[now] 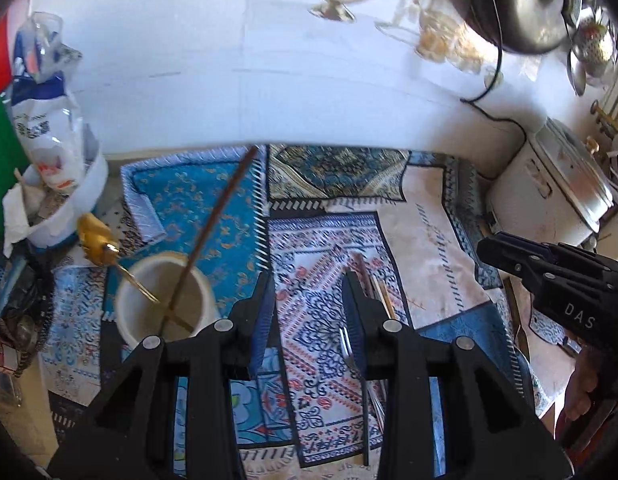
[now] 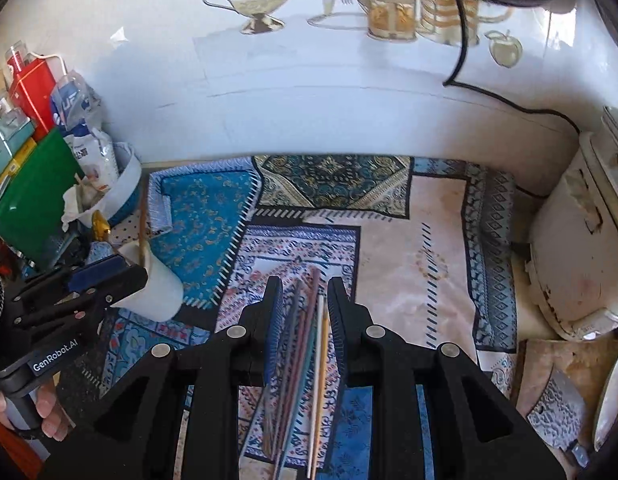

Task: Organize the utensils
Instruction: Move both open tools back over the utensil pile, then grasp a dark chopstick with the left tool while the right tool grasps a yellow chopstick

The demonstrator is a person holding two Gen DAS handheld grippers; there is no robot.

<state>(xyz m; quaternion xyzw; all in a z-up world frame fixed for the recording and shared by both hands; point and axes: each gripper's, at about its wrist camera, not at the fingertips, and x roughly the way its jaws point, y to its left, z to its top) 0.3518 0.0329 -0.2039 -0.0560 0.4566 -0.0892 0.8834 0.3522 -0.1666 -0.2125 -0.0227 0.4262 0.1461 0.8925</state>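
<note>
Left wrist view
- Left gripper: we find its jaws spread wide with nothing between them, hovering over the patterned mats.
- White cup: we note it upright on the mats, just left of the left finger. It holds a long dark chopstick leaning up to the right and a gold-handled utensil leaning out to the left.
- Loose utensils: we see a fork and several sticks lying on the mat, partly hidden behind the right finger.
- Right gripper: we see it at the right edge from the side; we cannot tell its jaw state from this view.
- Surroundings: a white tub with a plastic bag sits at far left; a white rice cooker stands at right against the wall.

Right wrist view
- Right gripper: we find its jaws apart, straddling a bundle of chopsticks that lies flat on the patterned mats. The pads do not visibly press the bundle.
- Bundle contents: dark, reddish and pale sticks lie lengthwise side by side, running toward the camera.
- Left gripper: we see it at lower left, held by a hand, its tips just in front of the white cup.
- White cup: tilted in this view, with a brown stick standing in it.
- Cleaver: lies at lower right beside the mats.
</note>
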